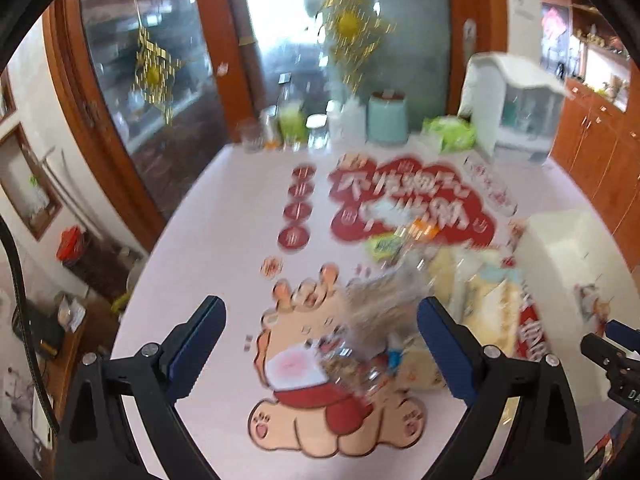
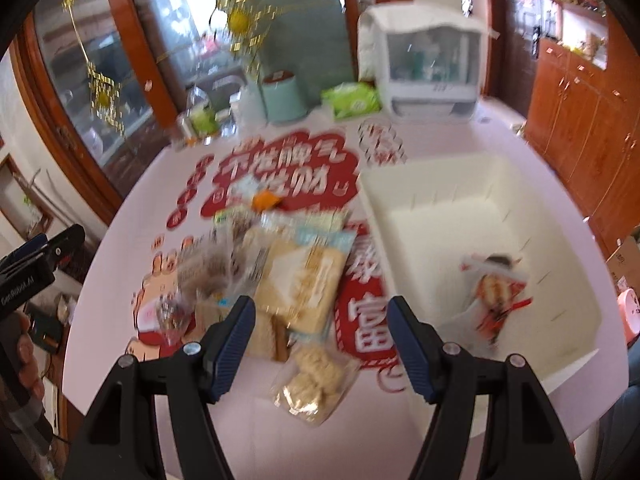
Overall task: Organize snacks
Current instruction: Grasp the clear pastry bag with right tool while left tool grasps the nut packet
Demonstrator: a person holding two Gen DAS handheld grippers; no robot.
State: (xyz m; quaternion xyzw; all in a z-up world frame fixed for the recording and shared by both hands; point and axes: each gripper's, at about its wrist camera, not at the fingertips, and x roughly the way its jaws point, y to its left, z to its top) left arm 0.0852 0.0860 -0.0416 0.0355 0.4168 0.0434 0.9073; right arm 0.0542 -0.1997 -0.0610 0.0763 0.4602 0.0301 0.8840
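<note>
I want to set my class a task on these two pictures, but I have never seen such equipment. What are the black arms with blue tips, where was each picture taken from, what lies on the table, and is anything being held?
There is no robot here. A person holds a hand gripper in each hand, and each has a wide-angle camera looking along its two fingers. One picture comes from the left gripper, the other from the right gripper. The black arms with blue pads are those fingers.

On the pink table, which has red cartoon stickers, lies a pile of snack packets. Closest to the right gripper is a clear bag of pale biscuits. Beside the pile stands a white bin with one red-and-white packet inside.

Both grippers are open and hold nothing. The pictures are blurred.
</note>
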